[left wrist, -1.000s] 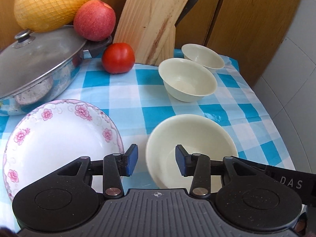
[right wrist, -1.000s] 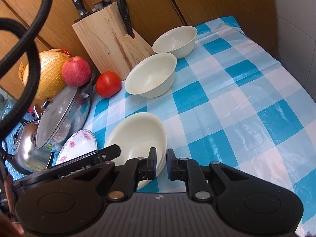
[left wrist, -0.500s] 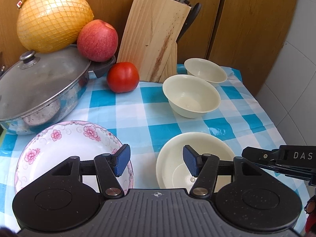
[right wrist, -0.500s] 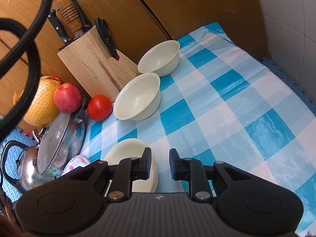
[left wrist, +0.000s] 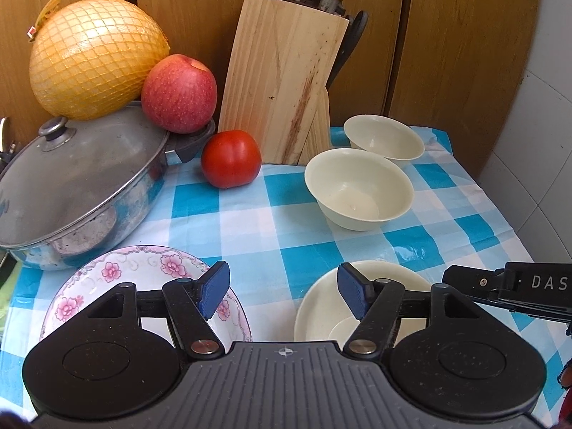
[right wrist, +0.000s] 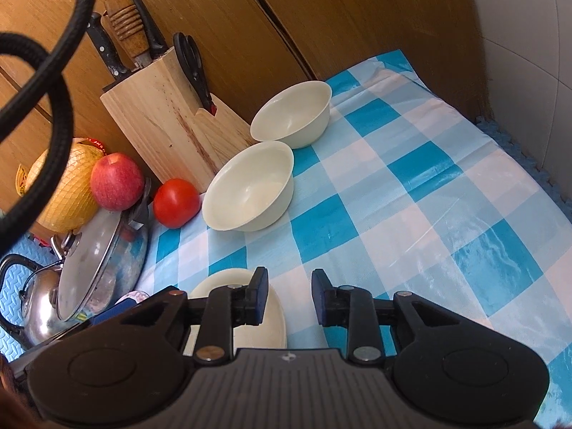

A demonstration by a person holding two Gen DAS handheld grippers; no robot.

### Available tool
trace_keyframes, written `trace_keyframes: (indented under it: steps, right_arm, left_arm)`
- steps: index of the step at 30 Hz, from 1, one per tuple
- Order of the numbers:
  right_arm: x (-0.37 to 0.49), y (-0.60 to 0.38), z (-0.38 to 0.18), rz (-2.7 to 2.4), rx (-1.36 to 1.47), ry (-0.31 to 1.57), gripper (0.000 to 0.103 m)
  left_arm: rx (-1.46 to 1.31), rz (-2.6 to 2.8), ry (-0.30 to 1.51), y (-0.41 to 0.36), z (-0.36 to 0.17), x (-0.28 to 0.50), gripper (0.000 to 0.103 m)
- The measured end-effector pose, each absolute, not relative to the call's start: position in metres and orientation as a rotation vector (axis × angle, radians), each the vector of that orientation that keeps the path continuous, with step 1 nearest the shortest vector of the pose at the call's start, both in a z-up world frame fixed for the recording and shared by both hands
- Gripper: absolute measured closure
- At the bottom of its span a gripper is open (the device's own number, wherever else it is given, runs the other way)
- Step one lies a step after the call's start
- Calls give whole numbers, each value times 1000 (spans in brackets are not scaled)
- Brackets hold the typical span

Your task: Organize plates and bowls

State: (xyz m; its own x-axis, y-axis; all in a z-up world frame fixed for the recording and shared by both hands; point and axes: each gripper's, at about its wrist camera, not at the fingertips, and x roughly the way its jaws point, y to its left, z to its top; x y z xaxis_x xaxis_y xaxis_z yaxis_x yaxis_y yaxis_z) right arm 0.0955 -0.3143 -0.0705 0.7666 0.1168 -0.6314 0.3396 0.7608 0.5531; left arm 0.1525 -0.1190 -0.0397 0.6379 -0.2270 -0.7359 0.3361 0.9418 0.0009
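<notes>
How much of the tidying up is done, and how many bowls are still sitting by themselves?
Nothing looks stacked yet. Both grippers are empty with jaws opening: the left gripper hangs between the flowered plate and the cream plate, the right gripper beside that plate. Still left: the near bowl and the far bowl sit separately by the knife block, and the two plates lie apart.

A wooden knife block (left wrist: 282,82) is stood against the cabinet doors, flanked by a tomato (left wrist: 230,158), an apple (left wrist: 178,93), a netted pomelo (left wrist: 94,57) and a lidded pan (left wrist: 71,186); a kettle (right wrist: 39,300) is seen beyond.
</notes>
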Motion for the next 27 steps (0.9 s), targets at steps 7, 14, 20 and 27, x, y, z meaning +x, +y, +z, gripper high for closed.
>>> trace_keyframes:
  steps: [7, 14, 20, 27]
  right_arm:
    - [115, -321, -67, -157, 702, 689, 77]
    - [130, -325, -67, -161, 693, 682, 77]
    - [146, -339, -68, -183, 699, 670, 77]
    - [164, -349, -72, -183, 709, 667, 77]
  left_arm:
    - [130, -316, 837, -123, -41, 168, 30]
    - [103, -313, 848, -134, -40, 188, 30]
    - [124, -295, 853, -147, -47, 201, 31]
    - [133, -284, 867, -158, -54, 213, 31]
